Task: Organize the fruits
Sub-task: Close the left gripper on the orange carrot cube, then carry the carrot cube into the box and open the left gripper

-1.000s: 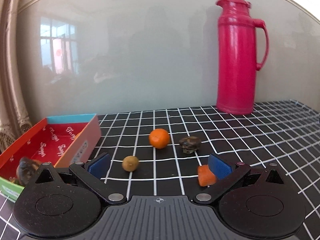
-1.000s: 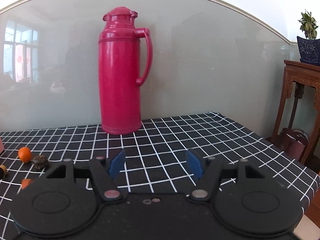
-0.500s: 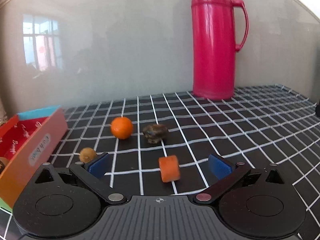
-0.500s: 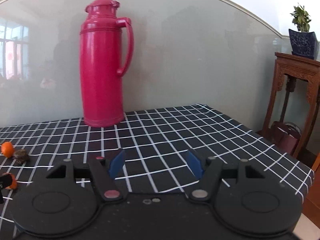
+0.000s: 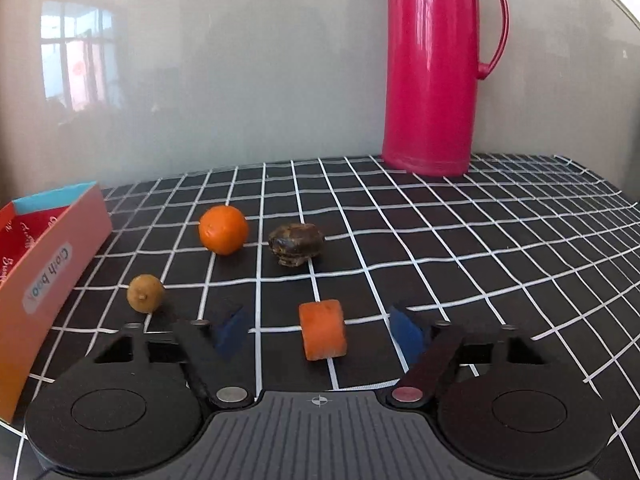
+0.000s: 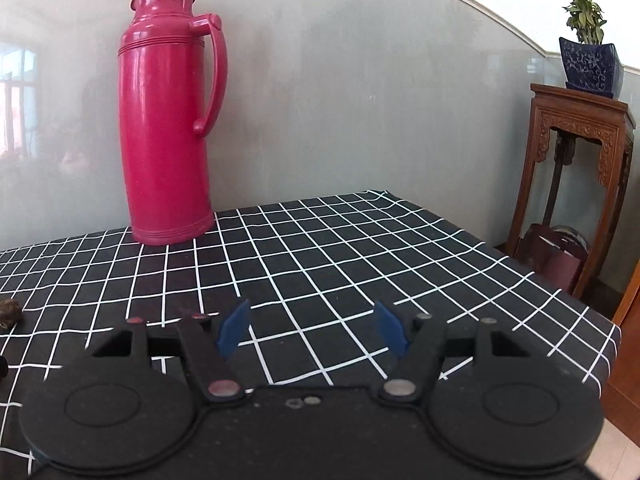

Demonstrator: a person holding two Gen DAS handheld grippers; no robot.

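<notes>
In the left wrist view an orange cylindrical piece [image 5: 323,329] lies on the black checked cloth between the blue pads of my left gripper [image 5: 318,330], whose jaws are closing; neither pad touches it. Farther off lie a round orange [image 5: 223,230], a dark brown wrinkled fruit [image 5: 296,244] and a small tan fruit [image 5: 145,293]. A red cardboard box [image 5: 44,264] stands at the left. My right gripper [image 6: 313,330] hovers open over bare cloth with nothing between its pads; the dark fruit [image 6: 9,313] shows at that view's left edge.
A tall pink thermos [image 5: 434,68] stands at the back against the wall. In the right wrist view the table edge [image 6: 560,280] drops off at the right, with a carved wooden stand [image 6: 576,184] holding a potted plant [image 6: 588,60] beyond it.
My left gripper moved right and lower, bringing the orange piece between its pads, and its jaws narrowed. The right gripper shifted right; the thermos slid left in its view.
</notes>
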